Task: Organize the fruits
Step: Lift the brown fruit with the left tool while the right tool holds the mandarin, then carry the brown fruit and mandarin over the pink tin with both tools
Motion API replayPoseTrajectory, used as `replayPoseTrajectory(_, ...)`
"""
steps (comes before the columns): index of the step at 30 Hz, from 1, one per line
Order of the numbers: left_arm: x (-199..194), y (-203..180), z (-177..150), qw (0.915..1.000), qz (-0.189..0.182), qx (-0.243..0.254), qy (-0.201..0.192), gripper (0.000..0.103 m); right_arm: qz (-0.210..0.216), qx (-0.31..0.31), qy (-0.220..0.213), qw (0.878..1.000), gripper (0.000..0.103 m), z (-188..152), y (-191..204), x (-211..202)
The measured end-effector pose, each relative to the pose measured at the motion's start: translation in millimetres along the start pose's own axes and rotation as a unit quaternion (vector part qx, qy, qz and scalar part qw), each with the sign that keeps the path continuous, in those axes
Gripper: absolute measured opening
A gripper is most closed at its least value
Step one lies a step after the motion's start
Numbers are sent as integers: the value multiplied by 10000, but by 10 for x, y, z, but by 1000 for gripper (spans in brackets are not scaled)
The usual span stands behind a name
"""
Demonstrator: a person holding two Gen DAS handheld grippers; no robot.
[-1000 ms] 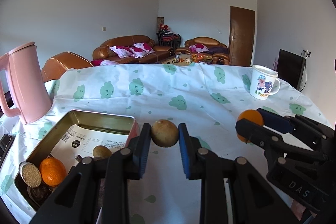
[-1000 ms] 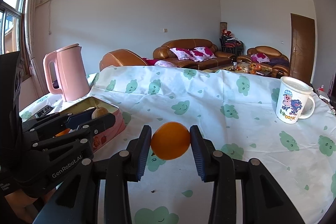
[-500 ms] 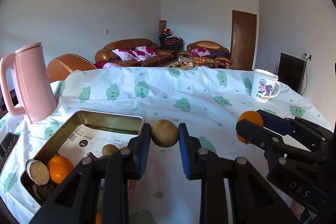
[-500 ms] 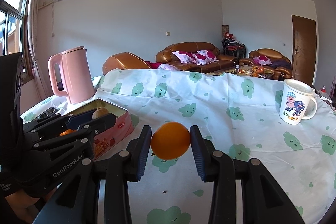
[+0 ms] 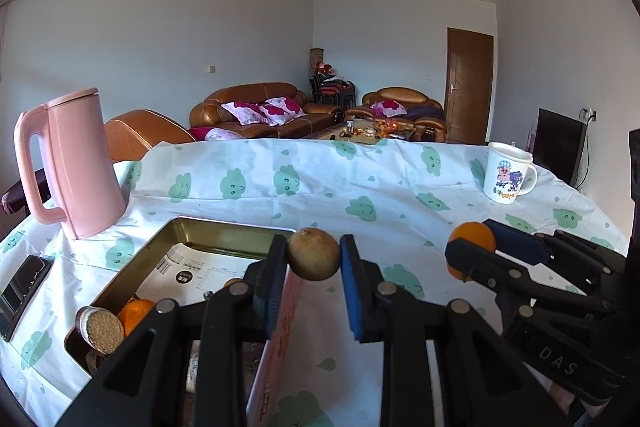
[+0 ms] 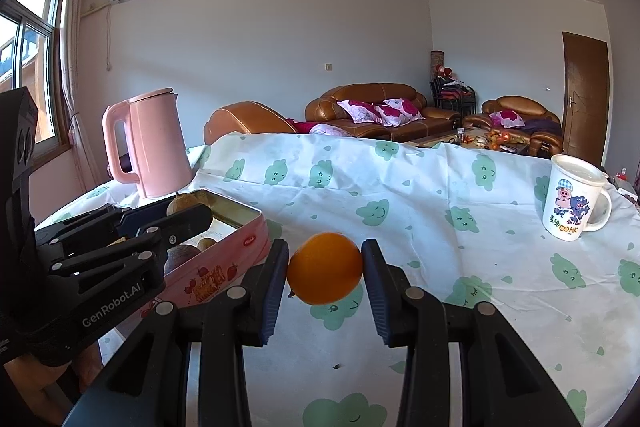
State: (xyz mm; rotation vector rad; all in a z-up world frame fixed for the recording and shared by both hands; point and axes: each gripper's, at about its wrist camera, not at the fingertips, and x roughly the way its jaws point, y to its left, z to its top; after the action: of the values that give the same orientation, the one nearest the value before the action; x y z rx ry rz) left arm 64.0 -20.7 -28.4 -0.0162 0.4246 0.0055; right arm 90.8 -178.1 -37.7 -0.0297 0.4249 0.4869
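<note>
since a second ago both of your tools have drifted so the tin (image 5: 132,263) sits higher and closer in the left view, and the pink kettle (image 5: 76,163) has slid in toward 10 o'clock; neither grip has changed. your left tool (image 5: 313,259) is clamped on the brown fruit (image 5: 313,254), held in the air just past the tin's right wall. your right tool (image 6: 325,269) is clamped on the orange (image 6: 325,268), above the counter (image 6: 460,267) and just beside the tin's pink side at its 3 o'clock.

the tin already holds another orange (image 5: 134,313), a small brown fruit (image 5: 232,283) and a round cork-faced thing (image 5: 105,329) near its 7 o'clock corner, so i judge the open paper-lined floor toward 12 o'clock is your best landing spot. bring the left tool over toward 9 o'clock until the brown fruit is clear inside the wall, lower it close to the floor, then part the fingers slowly so it does not roll. keep the right tool back until the left is out, or the two will crowd each other. the mug (image 6: 572,199) at 2 o'clock is well apart from all this.
</note>
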Motion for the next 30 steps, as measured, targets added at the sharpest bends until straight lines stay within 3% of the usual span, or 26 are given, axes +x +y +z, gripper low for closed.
replayPoseTrajectory(15, -184, 295, 39, 9994, 324, -25, -71, 28, 260, -201, -78, 9994, 40, 146, 312, 57)
replayPoseTrajectory(30, -97, 704, 18, 9975, 655, -187, 181, 28, 653, -422, 9, 9970, 40, 296, 699, 243)
